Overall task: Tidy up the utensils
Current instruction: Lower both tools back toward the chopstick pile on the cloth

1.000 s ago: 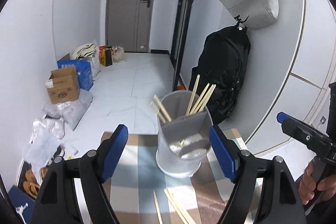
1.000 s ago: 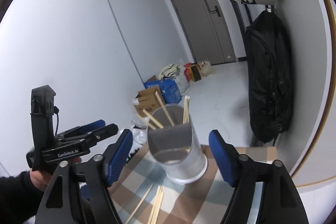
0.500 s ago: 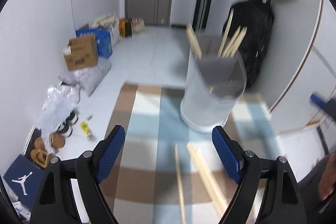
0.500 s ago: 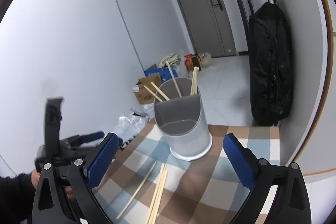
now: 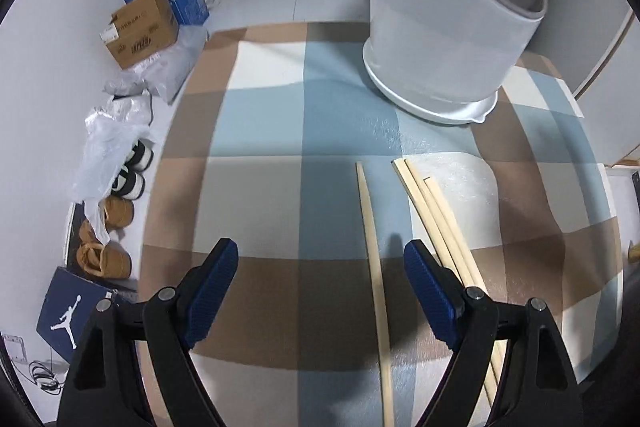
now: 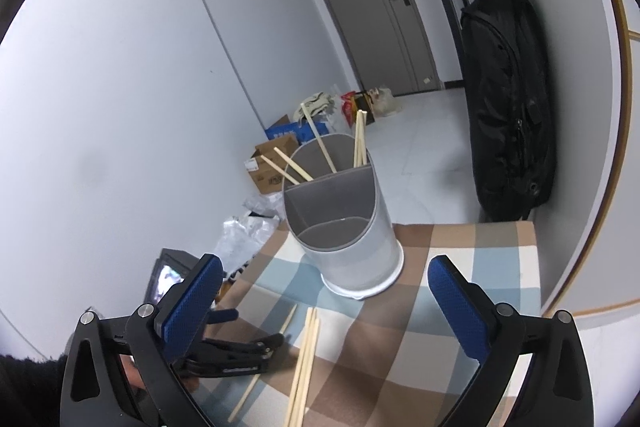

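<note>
The single chopstick (image 5: 374, 291) lies loose on the checked cloth (image 5: 256, 195), running away from the camera, with its far tip short of the holder (image 5: 448, 39). Just to its right lies a bundle of three or so more chopsticks (image 5: 436, 211), close together; in the right wrist view the bundle (image 6: 306, 359) looks like two or three sticks, though I cannot count them surely. The holder stands upright on the cloth, well apart from the loose sticks, with several chopsticks (image 6: 320, 151) already leaning in its back compartment and the front one seemingly bare.

The left gripper (image 5: 320, 275) points steeply down over the cloth, jaws spread and empty; its right pad sits between the single stick and the bundle. The right gripper (image 6: 324, 291) also stands wide and holds nothing, its jaws having just been opening, with nothing between them.

The step in hand looks like picking up the single stick with the left gripper. To do it well, centre the jaws across the stick, keep the right pad clear of the bundle so only one is taken, and close near the middle so it does not swing when lifted.
</note>
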Demonstrator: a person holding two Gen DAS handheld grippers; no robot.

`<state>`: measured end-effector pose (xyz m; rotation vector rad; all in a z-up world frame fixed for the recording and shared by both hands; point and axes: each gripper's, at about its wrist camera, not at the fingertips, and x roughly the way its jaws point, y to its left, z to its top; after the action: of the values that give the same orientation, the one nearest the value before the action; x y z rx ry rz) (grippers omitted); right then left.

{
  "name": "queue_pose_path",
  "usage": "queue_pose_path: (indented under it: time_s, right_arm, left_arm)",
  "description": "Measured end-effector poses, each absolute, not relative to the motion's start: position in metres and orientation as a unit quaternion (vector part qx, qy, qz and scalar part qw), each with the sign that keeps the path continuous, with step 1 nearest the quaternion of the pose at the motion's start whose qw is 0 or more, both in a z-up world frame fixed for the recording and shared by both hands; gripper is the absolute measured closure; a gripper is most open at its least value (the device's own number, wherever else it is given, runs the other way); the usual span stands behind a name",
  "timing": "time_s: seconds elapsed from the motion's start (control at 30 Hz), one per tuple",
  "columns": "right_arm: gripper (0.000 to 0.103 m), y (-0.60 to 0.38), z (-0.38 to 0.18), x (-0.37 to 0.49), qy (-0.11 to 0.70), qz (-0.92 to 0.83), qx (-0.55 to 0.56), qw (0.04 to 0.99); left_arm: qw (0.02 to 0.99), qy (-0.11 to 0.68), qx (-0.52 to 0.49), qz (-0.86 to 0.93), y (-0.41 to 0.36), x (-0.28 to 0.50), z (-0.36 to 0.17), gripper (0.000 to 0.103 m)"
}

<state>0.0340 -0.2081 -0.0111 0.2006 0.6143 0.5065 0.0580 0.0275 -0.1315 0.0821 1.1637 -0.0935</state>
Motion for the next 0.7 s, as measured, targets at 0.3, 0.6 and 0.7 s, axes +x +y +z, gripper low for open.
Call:
queue_pose_path:
  time_s: [0.3,0.6,0.7]
  right_arm:
    - [0.000,-0.214,-0.008,0.033,0.301,0.249,0.118,0.913]
    - [0.000,-0.213,-0.013,0.036,0.317,0.252,0.126,0.906]
    - [0.000,-0.208,-0.016,0.037,0.321,0.260,0.121,0.903]
  left_arm:
    - [0.826,0.561,0.029,-0.039,0.022,0.067,-0.135,0.027]
    - [0.832,0.549,-0.007,-0.075,0.024,0.076,-0.130,0.102]
    - [0.831,0.548,-0.046,-0.082,0.033,0.076,-0.129,0.103]
